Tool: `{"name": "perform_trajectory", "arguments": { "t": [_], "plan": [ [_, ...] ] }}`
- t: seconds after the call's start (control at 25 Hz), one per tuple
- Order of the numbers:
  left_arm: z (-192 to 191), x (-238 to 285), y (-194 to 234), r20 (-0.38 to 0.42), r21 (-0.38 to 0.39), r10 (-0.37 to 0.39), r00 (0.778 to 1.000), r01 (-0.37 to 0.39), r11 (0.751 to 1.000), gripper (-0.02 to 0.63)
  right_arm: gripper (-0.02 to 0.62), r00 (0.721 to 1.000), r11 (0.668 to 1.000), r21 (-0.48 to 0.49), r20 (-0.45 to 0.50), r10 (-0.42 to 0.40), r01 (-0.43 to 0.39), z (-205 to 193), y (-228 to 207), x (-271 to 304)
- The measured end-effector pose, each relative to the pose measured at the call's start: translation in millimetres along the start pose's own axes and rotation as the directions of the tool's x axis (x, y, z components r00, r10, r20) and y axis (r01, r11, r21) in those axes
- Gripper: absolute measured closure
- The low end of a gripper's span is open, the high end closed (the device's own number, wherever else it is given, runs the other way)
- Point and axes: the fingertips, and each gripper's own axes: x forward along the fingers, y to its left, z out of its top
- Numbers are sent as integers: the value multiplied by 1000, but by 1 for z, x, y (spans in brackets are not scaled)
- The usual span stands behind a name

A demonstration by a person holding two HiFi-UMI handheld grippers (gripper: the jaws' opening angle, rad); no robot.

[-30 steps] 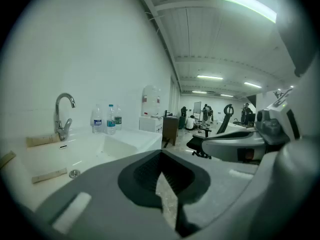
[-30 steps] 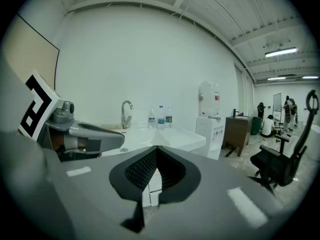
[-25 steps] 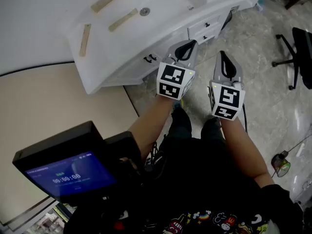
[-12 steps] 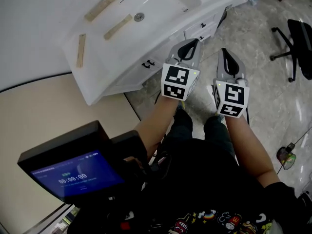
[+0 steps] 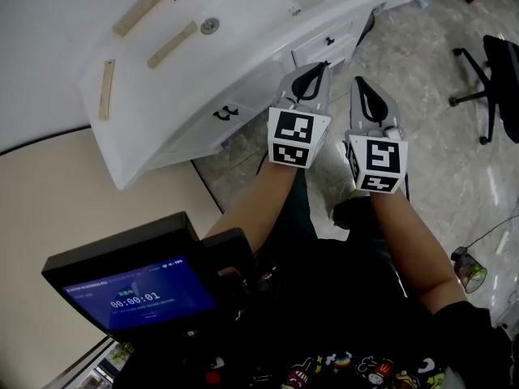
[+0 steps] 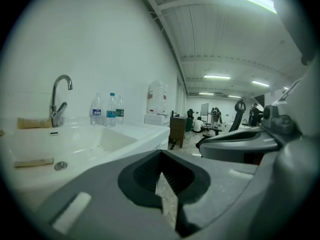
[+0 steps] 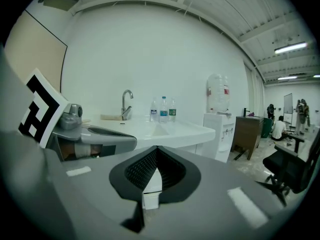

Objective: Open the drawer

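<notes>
Drawer: a small white drawer [image 5: 323,47] with a dark handle [image 5: 328,40] sits shut, flush in the front of the vanity at its right end, just under the countertop.
Vanity: a white vanity [image 5: 268,51] with a sunken basin and a round drain [image 5: 210,25]; a pair of dark door handles [image 5: 223,113] marks the front further left.
Left gripper: the left gripper [image 5: 317,71] hangs in front of the vanity and points toward the drawer's end; its tip is near the drawer front but apart from it. Its own view shows the two jaws brought together at the tips, with nothing between them.
Right gripper: the right gripper [image 5: 362,86] is just beside the left one, over the floor and off the vanity's right corner. Its jaws are likewise closed on nothing.
Countertop: three wooden strips [image 5: 172,44] lie around the basin; a chrome faucet [image 6: 59,99] rises behind it, and water bottles [image 6: 111,110] stand against the wall.
Beyond the vanity: a water jug [image 7: 218,93] stands on a white dispenser.
Floor: pale marble floor [image 5: 438,136], with a black office chair [image 5: 495,71] well off to the right.
Foreground: a black device with a blue screen [image 5: 134,286] sits low at the left of the head view.
</notes>
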Motion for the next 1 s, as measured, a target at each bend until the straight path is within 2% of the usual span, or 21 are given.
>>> {"name": "perform_trajectory", "arguments": {
  "t": [0.28,0.4,0.64,0.84,1.0],
  "plan": [
    [-71,59,30,11,-4,6,1000,-6,1000,606,568,1000,1000,9,6,-29,29,-73,-20,79],
    [-102,79,36,14,-3,-6,1000,6,1000,606,502,1000,1000,18,2,-15,15,-110,-24,112],
    [-156,112,51,36,1,3,999,-3,1000,606,428,997,996,31,8,79,-80,-181,-30,176],
    [-184,139,63,59,-7,43,997,-42,999,606,430,993,993,6,17,114,-114,-216,-47,213],
    [-203,154,71,65,-21,87,994,-86,996,606,430,985,985,-15,36,170,-169,-232,-44,237]
  ]
}}
